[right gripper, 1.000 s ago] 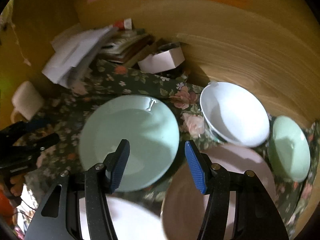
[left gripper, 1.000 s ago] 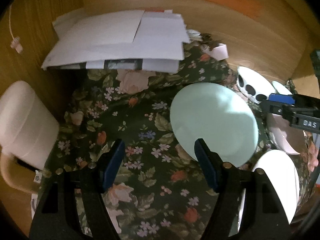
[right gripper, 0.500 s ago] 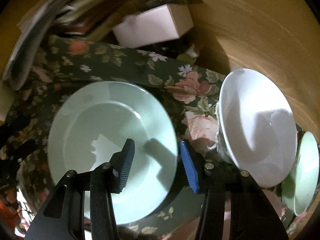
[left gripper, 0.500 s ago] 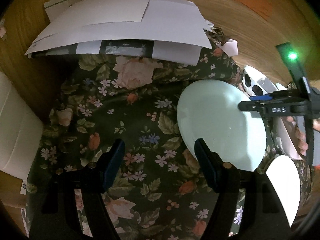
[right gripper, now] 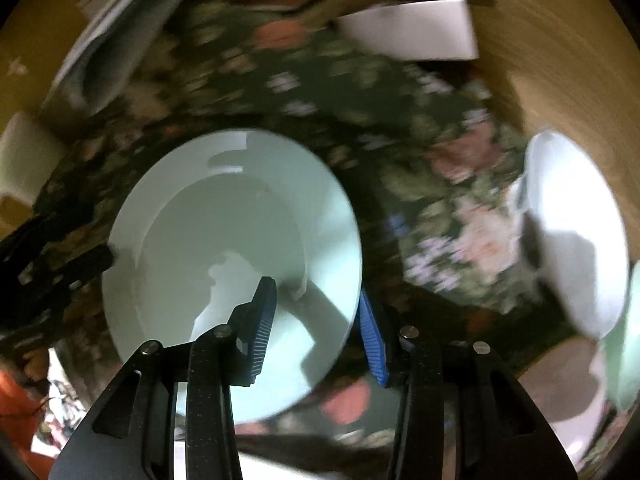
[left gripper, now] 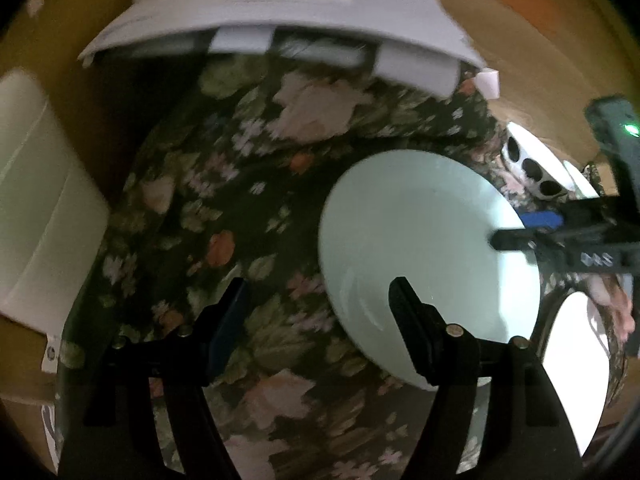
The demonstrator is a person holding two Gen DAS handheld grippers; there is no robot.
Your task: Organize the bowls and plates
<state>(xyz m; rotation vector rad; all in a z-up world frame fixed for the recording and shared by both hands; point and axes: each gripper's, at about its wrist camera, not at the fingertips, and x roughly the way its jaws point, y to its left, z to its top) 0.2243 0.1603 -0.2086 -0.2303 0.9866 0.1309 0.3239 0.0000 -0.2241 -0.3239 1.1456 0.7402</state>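
Right gripper (right gripper: 316, 308), fingers apart, straddles the green plate (right gripper: 224, 248) rim at frame centre; left gripper (left gripper: 320, 300) wide, empty.

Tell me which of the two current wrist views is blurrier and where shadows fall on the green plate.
Right wrist view: blurrier, with the floral tablecloth and white bowl smeared; the right hand-held gripper casts dark finger shadows across the green plate. Left wrist view: milder blur, mostly on the papers; the plate is evenly lit, with no clear shadow.
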